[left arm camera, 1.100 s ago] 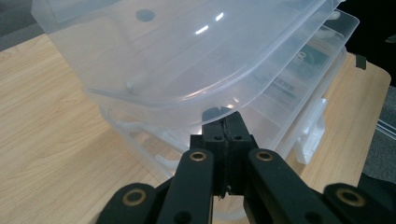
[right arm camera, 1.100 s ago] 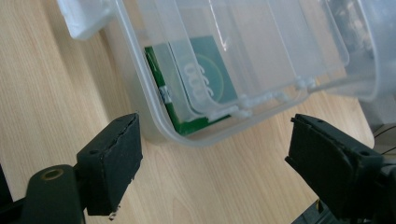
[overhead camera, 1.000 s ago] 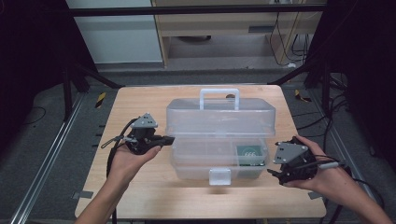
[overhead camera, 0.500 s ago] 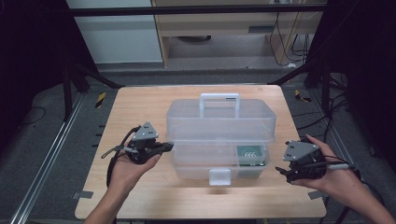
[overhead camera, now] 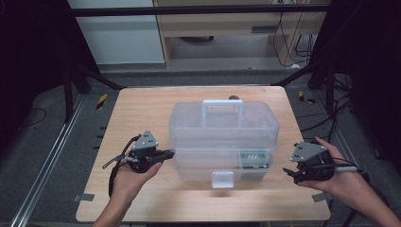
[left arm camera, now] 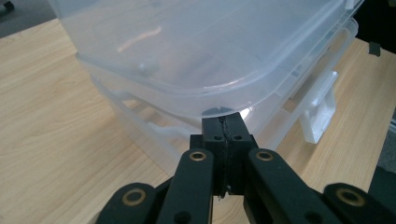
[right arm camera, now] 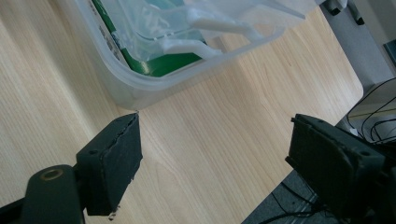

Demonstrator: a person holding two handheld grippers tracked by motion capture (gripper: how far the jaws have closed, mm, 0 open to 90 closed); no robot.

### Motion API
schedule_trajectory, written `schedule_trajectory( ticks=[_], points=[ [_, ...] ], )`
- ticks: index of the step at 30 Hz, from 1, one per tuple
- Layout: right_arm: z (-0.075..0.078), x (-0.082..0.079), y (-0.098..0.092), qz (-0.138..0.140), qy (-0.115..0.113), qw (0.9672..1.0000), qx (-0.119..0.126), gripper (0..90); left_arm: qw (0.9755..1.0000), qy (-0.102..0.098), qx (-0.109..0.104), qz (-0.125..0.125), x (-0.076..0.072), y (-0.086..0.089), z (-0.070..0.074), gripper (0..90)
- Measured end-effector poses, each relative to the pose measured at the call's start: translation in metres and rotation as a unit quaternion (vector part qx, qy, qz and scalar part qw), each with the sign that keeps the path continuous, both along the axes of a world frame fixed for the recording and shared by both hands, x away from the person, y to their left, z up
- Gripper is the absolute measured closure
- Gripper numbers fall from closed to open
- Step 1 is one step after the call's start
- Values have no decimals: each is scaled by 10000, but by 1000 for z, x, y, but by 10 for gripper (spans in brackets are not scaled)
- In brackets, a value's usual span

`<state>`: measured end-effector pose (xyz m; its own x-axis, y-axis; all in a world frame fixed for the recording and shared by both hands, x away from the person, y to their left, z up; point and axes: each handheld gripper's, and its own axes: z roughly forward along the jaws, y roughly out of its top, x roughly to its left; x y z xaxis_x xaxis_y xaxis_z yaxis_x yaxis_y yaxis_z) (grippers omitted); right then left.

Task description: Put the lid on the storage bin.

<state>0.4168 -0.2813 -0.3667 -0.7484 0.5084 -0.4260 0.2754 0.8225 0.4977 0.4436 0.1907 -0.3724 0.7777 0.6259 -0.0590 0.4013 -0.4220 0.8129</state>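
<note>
Centrally on the wooden bench [overhead camera: 142, 109] sits a clear box [overhead camera: 222, 137], lid shut. Left tongs [overhead camera: 171, 152], pressed together, touch its side; right tongs [overhead camera: 286, 172] gape nearby. Dark floor and cables surround. Its contents blur green.

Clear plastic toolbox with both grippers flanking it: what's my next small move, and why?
Probably ease the left gripper forward so its shut jaws press the toolbox's left end, steadying it. Its tips sit right at the lid's rim, while the right gripper hangs open beside the box's right end, short of the front latch, which looks closed.
</note>
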Motion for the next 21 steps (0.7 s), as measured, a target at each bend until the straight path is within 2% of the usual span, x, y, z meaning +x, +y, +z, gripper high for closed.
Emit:
schedule_trajectory(
  ticks=[6,21],
  points=[
    [-4,1,-3,-75,40,10000,6,173,10000,66,-59,25,-3,5,-7,900],
    [-15,9,-2,-159,89,9998,29,174,9998,150,97,-24,-8,6,-20,899]
  ],
)
